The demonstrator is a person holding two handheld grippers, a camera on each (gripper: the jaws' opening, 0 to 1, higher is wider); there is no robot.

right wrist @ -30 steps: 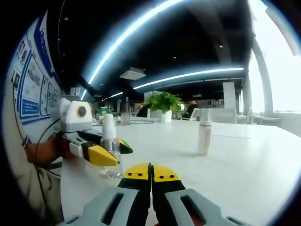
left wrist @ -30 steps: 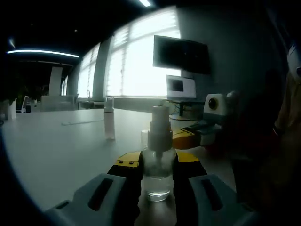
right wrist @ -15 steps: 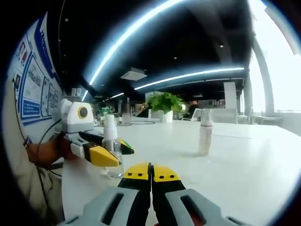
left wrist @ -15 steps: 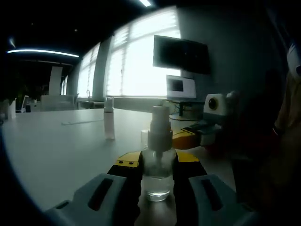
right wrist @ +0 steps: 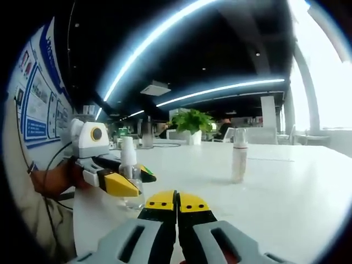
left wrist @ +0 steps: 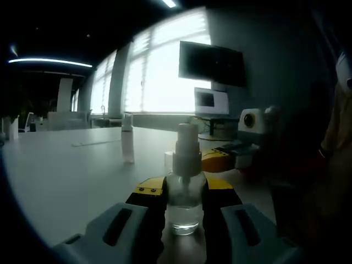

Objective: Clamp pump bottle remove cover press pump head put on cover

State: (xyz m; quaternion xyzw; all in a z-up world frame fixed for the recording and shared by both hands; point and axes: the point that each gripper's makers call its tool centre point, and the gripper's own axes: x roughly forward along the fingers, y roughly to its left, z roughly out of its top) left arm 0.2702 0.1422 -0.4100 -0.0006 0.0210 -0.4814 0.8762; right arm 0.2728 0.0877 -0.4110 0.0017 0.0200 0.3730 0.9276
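Pump bottle (left wrist: 184,190) unmoved, uncapped | left tongs (left wrist: 183,193) still clamped on it | right tongs (right wrist: 177,204) together

A small clear glass pump bottle (left wrist: 185,203) stands upright on the white worktop (left wrist: 71,170), its pale pump head (left wrist: 186,149) bare on top and a little liquid in its base. The clear cover (left wrist: 127,144) stands upright well apart, farther out on the worktop.
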